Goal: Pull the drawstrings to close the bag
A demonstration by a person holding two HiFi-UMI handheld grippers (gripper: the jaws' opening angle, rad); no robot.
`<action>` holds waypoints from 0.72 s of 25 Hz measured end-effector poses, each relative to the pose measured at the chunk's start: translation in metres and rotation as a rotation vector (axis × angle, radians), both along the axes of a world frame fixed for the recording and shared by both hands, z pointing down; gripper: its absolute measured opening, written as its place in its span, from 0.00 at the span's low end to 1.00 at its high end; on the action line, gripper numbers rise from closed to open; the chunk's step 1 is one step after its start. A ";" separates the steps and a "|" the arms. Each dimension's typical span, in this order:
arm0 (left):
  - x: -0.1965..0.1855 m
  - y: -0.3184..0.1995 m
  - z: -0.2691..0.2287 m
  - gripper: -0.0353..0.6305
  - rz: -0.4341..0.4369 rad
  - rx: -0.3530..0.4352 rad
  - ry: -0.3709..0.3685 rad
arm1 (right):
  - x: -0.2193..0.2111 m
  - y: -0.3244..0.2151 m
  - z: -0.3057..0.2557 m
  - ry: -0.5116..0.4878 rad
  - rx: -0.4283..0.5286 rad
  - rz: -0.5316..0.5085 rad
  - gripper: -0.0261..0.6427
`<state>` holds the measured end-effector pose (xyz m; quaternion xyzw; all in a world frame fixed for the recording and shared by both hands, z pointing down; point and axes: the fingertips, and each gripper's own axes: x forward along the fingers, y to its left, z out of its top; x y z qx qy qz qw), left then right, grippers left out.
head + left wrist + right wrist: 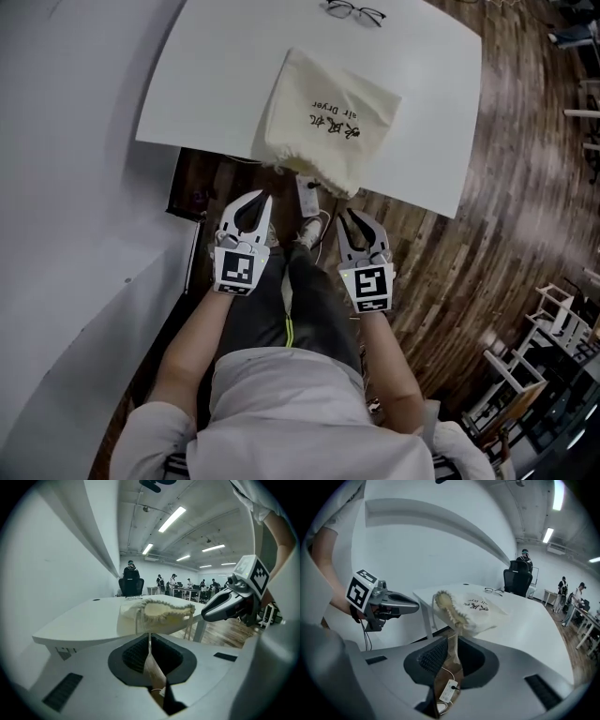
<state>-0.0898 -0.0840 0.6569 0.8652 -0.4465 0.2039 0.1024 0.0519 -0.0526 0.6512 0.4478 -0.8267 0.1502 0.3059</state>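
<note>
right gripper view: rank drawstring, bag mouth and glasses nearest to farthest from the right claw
1. drawstring: pinched in the right claw, running straight ahead.
2. bag mouth: just beyond, hanging over the near edge of the table.
3. glasses: far end of the table, up and to the right.

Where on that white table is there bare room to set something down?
Bare white table left of the cream cloth drawstring bag, and right of it. Crowded at the near edge, where left tool and right tool grip its strings.
</note>
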 end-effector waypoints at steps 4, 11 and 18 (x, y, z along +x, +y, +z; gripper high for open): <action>0.006 -0.006 0.035 0.09 -0.007 -0.013 -0.002 | -0.001 -0.015 0.044 0.019 -0.014 0.055 0.12; 0.019 -0.030 0.083 0.22 -0.020 -0.011 0.026 | 0.006 -0.032 0.108 0.017 -0.038 0.107 0.28; 0.022 -0.037 0.108 0.25 -0.014 -0.008 0.037 | 0.004 -0.042 0.135 0.006 -0.031 0.170 0.28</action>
